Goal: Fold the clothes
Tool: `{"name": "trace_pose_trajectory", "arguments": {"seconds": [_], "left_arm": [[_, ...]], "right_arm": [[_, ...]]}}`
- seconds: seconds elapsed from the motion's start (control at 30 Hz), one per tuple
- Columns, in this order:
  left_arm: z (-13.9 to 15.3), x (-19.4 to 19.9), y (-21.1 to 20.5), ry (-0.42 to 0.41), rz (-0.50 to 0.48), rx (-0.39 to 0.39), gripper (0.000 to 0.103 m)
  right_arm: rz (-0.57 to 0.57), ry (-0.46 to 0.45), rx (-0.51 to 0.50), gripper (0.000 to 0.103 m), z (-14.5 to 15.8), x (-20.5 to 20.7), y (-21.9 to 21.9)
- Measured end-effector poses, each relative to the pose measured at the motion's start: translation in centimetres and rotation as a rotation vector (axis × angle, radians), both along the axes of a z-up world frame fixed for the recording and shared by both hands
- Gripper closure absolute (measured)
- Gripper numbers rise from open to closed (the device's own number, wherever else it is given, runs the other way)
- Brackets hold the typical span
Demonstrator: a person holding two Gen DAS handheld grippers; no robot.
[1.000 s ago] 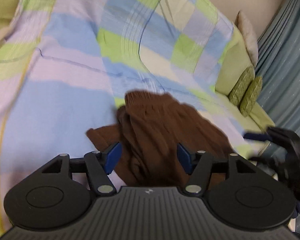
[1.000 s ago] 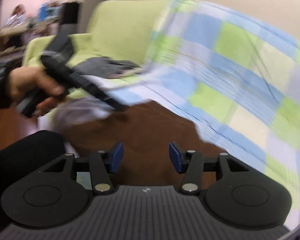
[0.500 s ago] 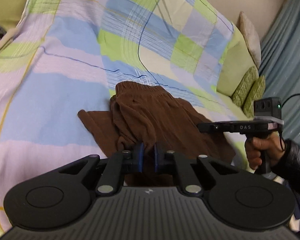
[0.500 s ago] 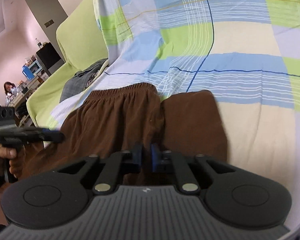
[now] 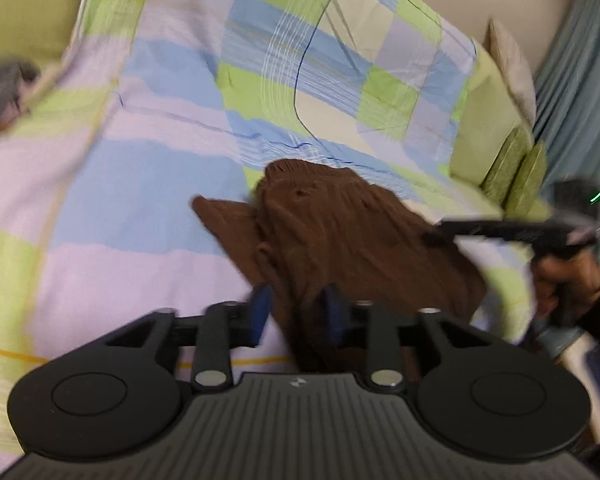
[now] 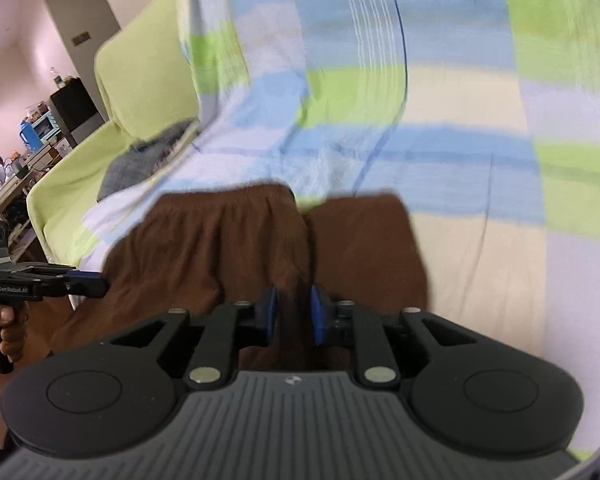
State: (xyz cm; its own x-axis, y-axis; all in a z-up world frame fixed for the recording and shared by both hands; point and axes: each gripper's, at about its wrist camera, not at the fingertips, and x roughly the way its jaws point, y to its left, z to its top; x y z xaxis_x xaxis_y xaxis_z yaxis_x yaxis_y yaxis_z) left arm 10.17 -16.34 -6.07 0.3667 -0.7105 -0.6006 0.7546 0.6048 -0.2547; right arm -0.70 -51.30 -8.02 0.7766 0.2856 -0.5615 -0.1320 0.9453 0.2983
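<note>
**Shorts partly folded, both grippers letting go**

The brown shorts lie bunched on the checked sheet, just ahead of both grippers; folding looks unfinished. The left gripper and right gripper point downward, jaws just reopened, cloth between them but unpinched.

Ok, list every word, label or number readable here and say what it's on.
"GenRobot.AI": white print on the side of the left tool, small but legible.
Print on the side of the right tool: too blurred to read.
Nothing else is readable.
Both tools' jaws have just been opening, with the brown garment between them.
</note>
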Motion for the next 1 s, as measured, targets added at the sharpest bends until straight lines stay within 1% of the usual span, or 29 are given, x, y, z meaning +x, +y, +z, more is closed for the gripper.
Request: {"name": "trace_pose_trajectory", "arguments": {"seconds": [0.03, 0.07, 0.1, 0.13, 0.2, 0.23, 0.3, 0.33, 0.37, 0.4, 0.43, 0.5, 0.53, 0.57, 0.6, 0.63, 0.67, 0.7, 0.73, 0.77, 0.8, 0.87, 0.93, 0.97, 1.0], "left_arm": [[0.3, -0.7, -0.1, -0.049, -0.021, 0.029, 0.063], [0.8, -2.2, -0.5, -0.142, -0.062, 0.085, 0.062], [1.1, -3.7, -1.0, -0.23, -0.116, 0.139, 0.059], [1.3, -5.2, -1.6, -0.304, -0.18, 0.184, 0.057], [1.3, -6.8, -2.4, -0.376, -0.244, 0.226, 0.054], [1.1, -8.3, -3.2, -0.431, -0.304, 0.258, 0.054], [0.3, -11.1, -4.9, -0.543, -0.421, 0.334, 0.048], [-0.1, -11.6, -5.4, -0.571, -0.443, 0.36, 0.048], [-1.0, -12.6, -6.1, -0.625, -0.481, 0.414, 0.048], [-2.0, -13.7, -6.9, -0.686, -0.522, 0.473, 0.047], [-2.5, -14.2, -7.3, -0.719, -0.536, 0.506, 0.047], [-4.5, -15.0, -8.1, -0.837, -0.548, 0.629, 0.047], [-5.1, -15.1, -8.2, -0.871, -0.547, 0.658, 0.047], [-5.4, -15.1, -8.3, -0.896, -0.543, 0.682, 0.05], [-5.7, -15.0, -8.4, -0.92, -0.538, 0.707, 0.06], [-5.3, -14.7, -8.4, -0.9, -0.517, 0.693, 0.069], [-4.4, -14.1, -8.4, -0.851, -0.491, 0.655, 0.072], [-3.3, -13.2, -8.2, -0.783, -0.465, 0.605, 0.076], [-2.8, -12.6, -8.0, -0.744, -0.449, 0.577, 0.078], [-1.5, -11.4, -7.6, -0.654, -0.412, 0.508, 0.079], [-0.7, -10.5, -7.3, -0.591, -0.389, 0.462, 0.08], [0.1, -9.6, -6.8, -0.549, -0.376, 0.428, 0.081], [0.4, -9.3, -6.4, -0.545, -0.38, 0.43, 0.082], [0.4, -9.3, -6.2, -0.545, -0.382, 0.436, 0.082], [0.3, -9.3, -6.2, -0.549, -0.388, 0.444, 0.082]], "right_arm": [[0.001, -0.018, -0.031, 0.077, 0.4, -1.1, 0.6], [0.002, -0.035, -0.062, 0.076, 0.9, -2.1, 1.2], [0.009, -0.046, -0.089, 0.074, 1.0, -3.1, 1.9], [0.015, -0.054, -0.112, 0.074, 1.0, -3.9, 2.5], [0.045, -0.065, -0.196, 0.071, 0.6, -5.7, 4.5], [0.062, -0.069, -0.235, 0.069, 0.3, -6.4, 5.5], [0.089, -0.064, -0.302, 0.064, -0.5, -7.2, 7.0], [0.101, -0.059, -0.326, 0.063, -0.7, -7.4, 7.6], [0.127, -0.064, -0.388, 0.062, -1.3, -7.8, 8.7], [0.149, -0.071, -0.427, 0.062, -1.4, -8.0, 9.3], [0.171, -0.079, -0.466, 0.062, -1.5, -8.2, 9.8], [0.208, -0.091, -0.528, 0.057, -1.7, -8.5, 10.7], [0.222, -0.095, -0.551, 0.057, -1.8, -8.6, 11.0], [0.258, -0.11, -0.604, 0.056, -2.0, -8.9, 11.6], [0.273, -0.122, -0.637, 0.056, -2.1, -9.0, 12.0], [0.288, -0.133, -0.668, 0.056, -2.1, -9.1, 12.3], [0.302, -0.149, -0.698, 0.055, -2.1, -9.2, 12.8], [0.316, -0.165, -0.728, 0.054, -2.1, -9.2, 13.2], [0.342, -0.187, -0.768, 0.054, -2.4, -9.1, 14.0], [0.369, -0.211, -0.81, 0.054, -2.6, -9.1, 14.7], [0.395, -0.235, -0.853, 0.054, -2.9, -9.0, 15.3], [0.434, -0.272, -0.935, 0.055, -3.7, -8.6, 16.6], [0.457, -0.298, -1.013, 0.06, -4.5, -8.2, 17.2], [0.462, -0.3, -1.044, 0.067, -4.8, -8.1, 17.1], [0.467, -0.301, -1.076, 0.083, -5.0, -8.0, 17.0]]}}
